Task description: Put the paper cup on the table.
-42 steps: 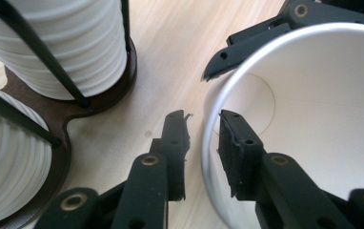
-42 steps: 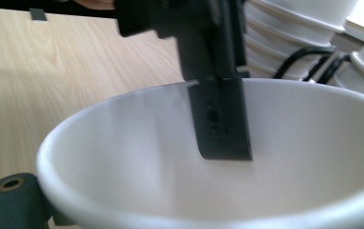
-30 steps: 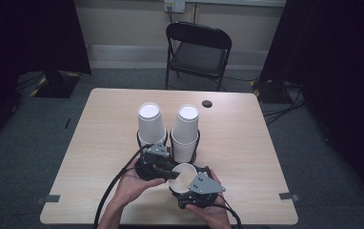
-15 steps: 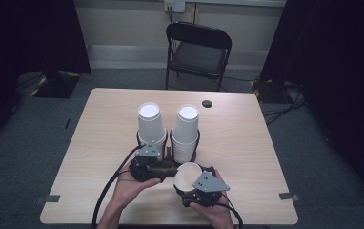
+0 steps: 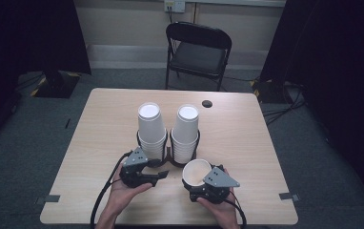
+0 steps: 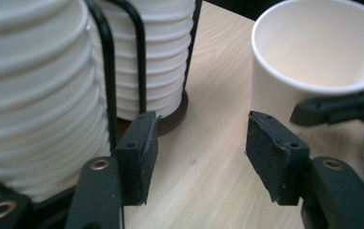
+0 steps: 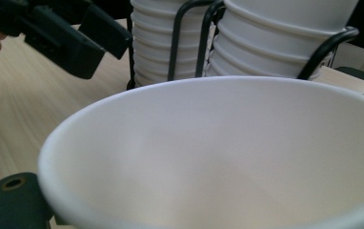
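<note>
Two tall stacks of white paper cups (image 5: 151, 129) (image 5: 186, 131) stand upside down in a black wire holder (image 5: 170, 149) mid-table. A single white paper cup (image 5: 197, 171) is held upright just off the table in front of the right stack, and my right gripper (image 5: 195, 181) is shut on its wall. The cup's open mouth (image 7: 227, 157) looms close in the right gripper view. My left gripper (image 5: 163, 175) rests left of that cup, in front of the left stack. Its jaws (image 6: 201, 152) have just been opening and have only bare table between them.
A black folding chair (image 5: 197, 50) stands behind the far edge of the table. A small black disc (image 5: 207, 103) lies at the back of the wooden top (image 5: 266, 143). Cables (image 5: 101, 195) trail off the near edge.
The left gripper has slid left, away from the single cup, and its jaws stand wider. The right gripper has carried the cup a little to the right.
</note>
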A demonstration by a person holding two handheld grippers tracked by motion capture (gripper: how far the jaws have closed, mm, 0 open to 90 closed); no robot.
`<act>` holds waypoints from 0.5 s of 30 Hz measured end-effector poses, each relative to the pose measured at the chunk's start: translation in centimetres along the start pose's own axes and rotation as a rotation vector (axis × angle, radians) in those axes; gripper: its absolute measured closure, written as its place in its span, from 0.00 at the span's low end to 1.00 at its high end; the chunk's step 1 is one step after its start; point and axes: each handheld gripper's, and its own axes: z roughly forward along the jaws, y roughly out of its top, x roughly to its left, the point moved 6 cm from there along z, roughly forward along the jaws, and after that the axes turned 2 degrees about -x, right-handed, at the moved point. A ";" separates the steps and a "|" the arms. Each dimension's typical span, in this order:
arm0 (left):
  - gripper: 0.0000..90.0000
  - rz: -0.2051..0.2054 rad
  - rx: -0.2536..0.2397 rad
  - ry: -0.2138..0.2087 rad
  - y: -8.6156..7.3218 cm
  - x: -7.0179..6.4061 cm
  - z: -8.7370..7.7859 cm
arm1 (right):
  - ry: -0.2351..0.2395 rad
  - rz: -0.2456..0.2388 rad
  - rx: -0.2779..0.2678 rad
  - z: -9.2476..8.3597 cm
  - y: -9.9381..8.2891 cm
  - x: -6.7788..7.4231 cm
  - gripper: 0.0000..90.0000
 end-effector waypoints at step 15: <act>0.20 -0.074 -0.053 0.136 -4.1 1.4 -0.5 | -0.042 0.095 -0.037 -0.4 0.2 -3.0 0.11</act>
